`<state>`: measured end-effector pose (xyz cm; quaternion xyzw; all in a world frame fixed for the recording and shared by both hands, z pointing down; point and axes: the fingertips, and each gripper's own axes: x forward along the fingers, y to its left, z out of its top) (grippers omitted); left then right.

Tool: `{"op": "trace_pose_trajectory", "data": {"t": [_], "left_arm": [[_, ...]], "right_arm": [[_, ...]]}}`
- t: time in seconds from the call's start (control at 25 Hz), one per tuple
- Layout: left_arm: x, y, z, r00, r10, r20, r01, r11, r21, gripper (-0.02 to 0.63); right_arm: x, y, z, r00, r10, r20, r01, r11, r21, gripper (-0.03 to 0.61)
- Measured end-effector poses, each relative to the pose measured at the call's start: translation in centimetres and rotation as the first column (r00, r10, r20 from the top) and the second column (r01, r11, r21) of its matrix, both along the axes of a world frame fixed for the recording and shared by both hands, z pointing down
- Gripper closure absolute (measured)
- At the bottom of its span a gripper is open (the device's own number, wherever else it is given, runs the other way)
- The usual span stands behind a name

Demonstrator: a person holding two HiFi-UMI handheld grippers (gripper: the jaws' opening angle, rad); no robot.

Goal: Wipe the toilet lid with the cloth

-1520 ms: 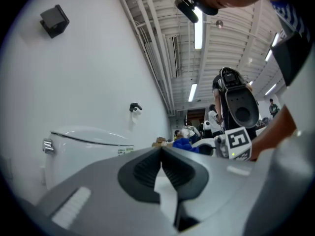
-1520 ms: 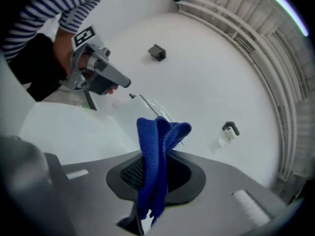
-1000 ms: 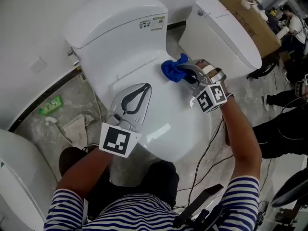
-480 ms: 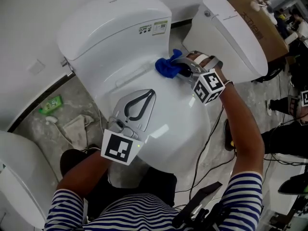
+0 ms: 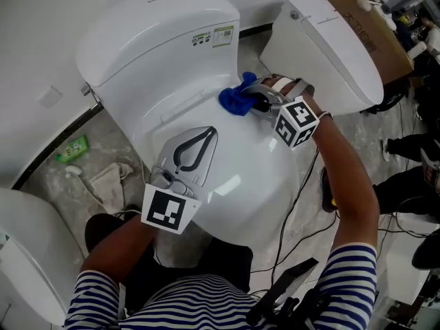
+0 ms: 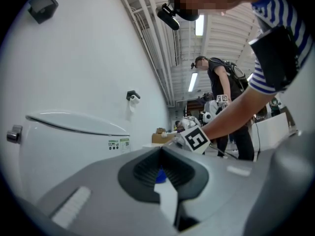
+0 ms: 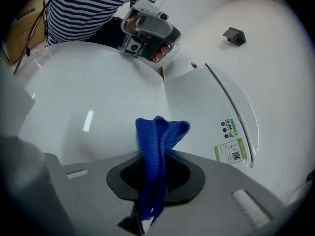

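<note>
Head view: right tongs [image 5: 256, 102], clamped on cloth [image 5: 236, 99], have slid rearward along toilet lid [image 5: 234, 184]; wiping underway. Left gripper view: left tongs [image 6: 160, 156] closed, empty. Right gripper view: cloth pinched, bunched just ahead of tongs.

Warehouse-like test hall: several toilets [image 5: 151, 26], cardboard box [image 5: 375, 33], bare concrete floor [image 5: 62, 177]
</note>
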<state>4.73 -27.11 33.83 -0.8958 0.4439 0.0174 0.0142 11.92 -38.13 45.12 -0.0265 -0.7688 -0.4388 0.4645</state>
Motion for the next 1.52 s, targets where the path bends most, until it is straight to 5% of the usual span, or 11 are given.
{"op": "trace_pose_trajectory", "data": {"t": [1.52], "left_arm": [[3.5,10.4,-2.2,0.998,0.064,0.014,-0.065,0.992,0.112,0.609]], "right_arm": [[16.9,27.5,2.5,0.984,0.173,-0.037,-0.173,0.985,-0.019,0.517]]}}
